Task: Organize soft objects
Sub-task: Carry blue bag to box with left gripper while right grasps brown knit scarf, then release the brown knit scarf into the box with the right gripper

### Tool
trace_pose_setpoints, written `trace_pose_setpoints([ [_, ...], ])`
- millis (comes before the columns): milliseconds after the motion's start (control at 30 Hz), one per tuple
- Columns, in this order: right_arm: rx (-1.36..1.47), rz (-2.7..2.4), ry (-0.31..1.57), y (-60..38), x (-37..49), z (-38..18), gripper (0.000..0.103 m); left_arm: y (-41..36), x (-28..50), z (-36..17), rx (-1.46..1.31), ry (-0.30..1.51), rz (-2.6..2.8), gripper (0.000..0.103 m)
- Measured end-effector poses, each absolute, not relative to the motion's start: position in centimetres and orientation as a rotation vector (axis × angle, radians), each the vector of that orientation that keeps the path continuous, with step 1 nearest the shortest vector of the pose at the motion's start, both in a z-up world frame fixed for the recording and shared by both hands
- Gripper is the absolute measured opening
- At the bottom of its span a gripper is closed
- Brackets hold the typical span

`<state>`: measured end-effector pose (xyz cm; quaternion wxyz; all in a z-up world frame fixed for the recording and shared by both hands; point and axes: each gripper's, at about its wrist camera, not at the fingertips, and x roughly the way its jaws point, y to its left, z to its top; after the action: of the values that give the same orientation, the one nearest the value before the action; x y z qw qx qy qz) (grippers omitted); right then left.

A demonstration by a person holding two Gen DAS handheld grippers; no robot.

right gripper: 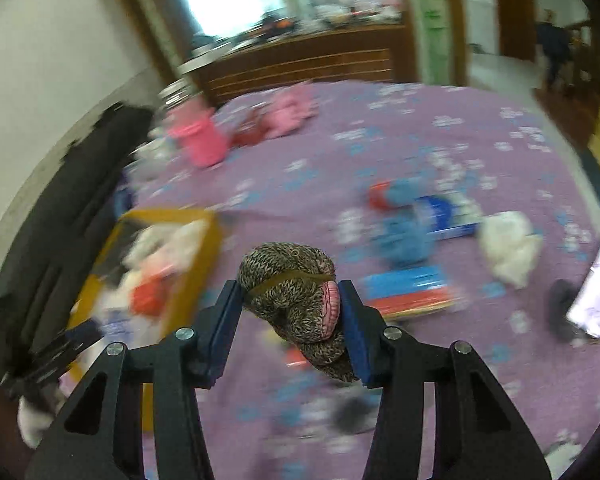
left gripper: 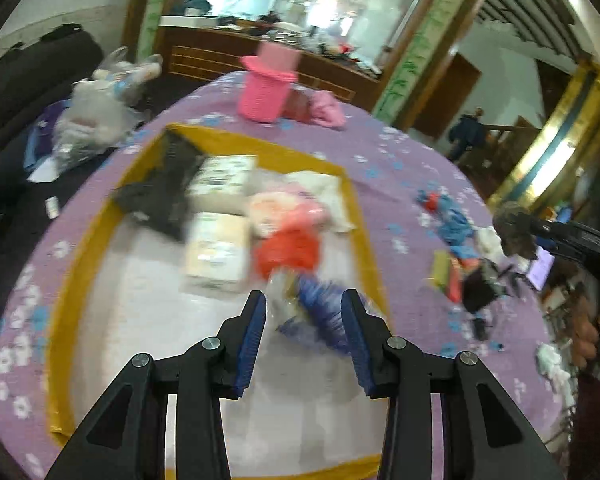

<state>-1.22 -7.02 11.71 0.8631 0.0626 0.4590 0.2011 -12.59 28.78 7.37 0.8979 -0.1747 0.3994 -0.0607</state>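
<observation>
A yellow-rimmed fabric bin (left gripper: 356,216) lies on the purple flowered cloth and holds soft packs, a black piece, pink and red items. My left gripper (left gripper: 304,312) hovers over the bin's near right part with its jaws apart; a blue-and-clear bagged item (left gripper: 320,312) lies between and below the fingers. My right gripper (right gripper: 290,300) is shut on a brown speckled knit bundle (right gripper: 296,280) with a rubber band and pink lining, held above the cloth right of the bin (right gripper: 208,256). The bundle also shows at the right of the left wrist view (left gripper: 514,232).
A pink basket (left gripper: 266,92) and pink cloth (left gripper: 326,110) sit at the far edge. Blue, red and white soft items and flat packs (right gripper: 412,220) are scattered on the cloth's right side. Plastic bags (left gripper: 92,120) lie on a dark surface at the left.
</observation>
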Motion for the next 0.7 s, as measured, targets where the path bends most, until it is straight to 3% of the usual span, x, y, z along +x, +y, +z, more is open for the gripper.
trace_pose_setpoints([
  [267, 0.08, 0.63, 1.042, 4.2, -2.7, 8.7, 0.047, 31.9, -12.6, 7.2, -0.441, 0.837, -0.073, 0.038],
  [500, 0.015, 0.688, 1.145, 11.0, -1.9, 5.3, 0.047, 33.5, -14.9, 6.5, -0.535, 0.782, -0.089, 0.059],
  [700, -0.108, 0.637, 1.188, 15.0, -0.9, 3.0, 0.047, 34.0, -16.0, 6.2, -0.562, 0.764, -0.117, 0.063],
])
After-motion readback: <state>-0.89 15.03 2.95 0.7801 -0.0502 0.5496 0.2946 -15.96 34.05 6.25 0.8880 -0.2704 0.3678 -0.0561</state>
